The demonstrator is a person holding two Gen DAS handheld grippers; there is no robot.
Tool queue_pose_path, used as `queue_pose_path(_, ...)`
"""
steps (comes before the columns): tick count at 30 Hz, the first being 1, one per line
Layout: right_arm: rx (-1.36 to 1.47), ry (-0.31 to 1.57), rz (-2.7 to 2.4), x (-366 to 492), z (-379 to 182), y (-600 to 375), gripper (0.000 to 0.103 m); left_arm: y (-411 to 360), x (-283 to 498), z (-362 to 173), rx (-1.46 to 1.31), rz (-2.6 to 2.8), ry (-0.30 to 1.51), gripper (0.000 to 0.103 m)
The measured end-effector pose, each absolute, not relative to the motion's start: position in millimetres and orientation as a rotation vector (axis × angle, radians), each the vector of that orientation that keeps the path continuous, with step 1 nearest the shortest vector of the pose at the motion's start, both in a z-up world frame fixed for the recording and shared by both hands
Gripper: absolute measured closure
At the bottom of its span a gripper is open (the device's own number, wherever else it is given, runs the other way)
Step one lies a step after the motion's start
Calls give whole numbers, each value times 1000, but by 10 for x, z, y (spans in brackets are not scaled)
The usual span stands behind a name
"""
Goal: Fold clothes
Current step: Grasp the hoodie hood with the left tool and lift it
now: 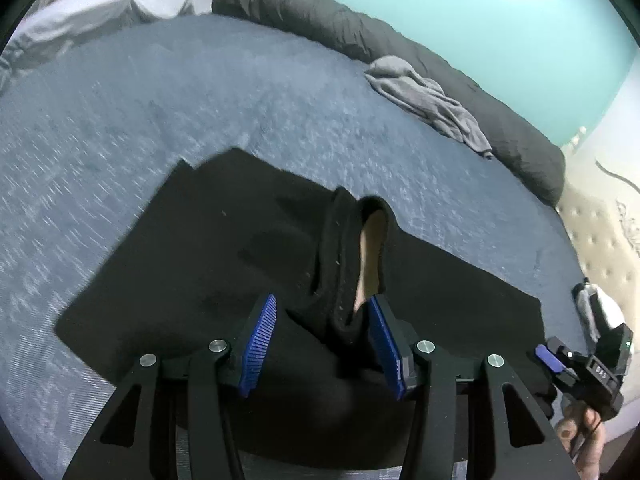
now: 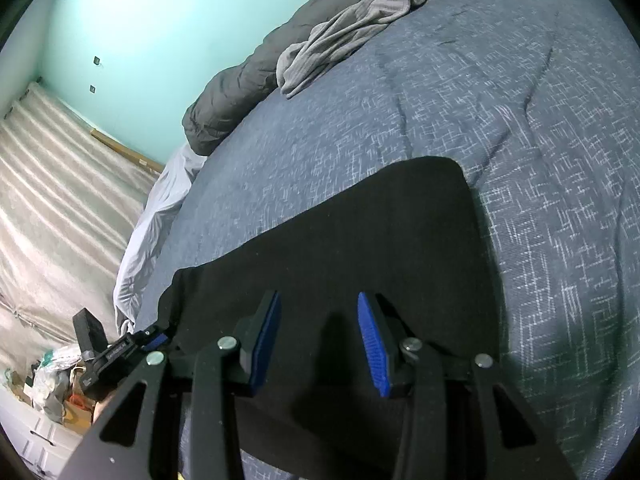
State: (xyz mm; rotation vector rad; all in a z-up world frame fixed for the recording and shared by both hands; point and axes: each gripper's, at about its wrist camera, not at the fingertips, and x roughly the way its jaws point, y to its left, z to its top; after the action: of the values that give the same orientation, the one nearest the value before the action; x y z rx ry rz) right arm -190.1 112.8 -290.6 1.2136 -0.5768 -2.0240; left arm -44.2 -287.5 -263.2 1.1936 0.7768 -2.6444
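Broadly, a bed covered by a blue patterned comforter (image 1: pixel 168 92) fills both views, with a pale turquoise wall (image 2: pixel 152 20) behind it. Along the far edge of the bed lies a long dark grey duvet (image 1: pixel 360 28), bunched into a roll, and a crumpled light grey garment (image 1: pixel 432 100) rests partly on it and partly on the comforter. Spread flat on the near part of the comforter is the black garment (image 1: pixel 208 264), a dark rectangle with a squared far corner; in the left wrist view a fold of it stands up in a ridge showing a strip of pale lining (image 1: pixel 370 256). The left gripper (image 1: pixel 320 344) hangs over that ridge with its jaws apart; the raised cloth lies between the blue pads (image 1: pixel 260 344) and touches the right-hand pad, while a clear gap shows to the other, so nothing is pinched. The right gripper (image 2: pixel 320 340) sits low over the black garment near its edge, jaws parted to a middling gap; the cloth under and between them is so dark that I cannot tell whether a fold is caught there. At the lower right of the left wrist view, the fingers of the person's hand (image 1: pixel 580 428) wrap the right gripper's handle.
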Motion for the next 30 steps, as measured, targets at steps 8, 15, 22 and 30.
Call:
queue_pose_path(8, 1213, -594, -2020, -1920, -2910, 1140, 62, -2878, -403, -2647, 1217, -2649, 890, 47)
queue_pose_path(15, 1214, -600, -2021, -1933, -2915, 1135, 62, -2822, -361, -2652, 1230, -2664, 933, 44)
queue_pose_path(22, 1215, -599, -2024, -1927, -2924, 1123, 62, -2737, -471, -2713, 1247, -2674, 859, 39)
queue_pose_path(30, 1215, -609, -2019, -1946, -2921, 1148, 62, -2850, -555, -2790, 1170, -2673, 957, 59)
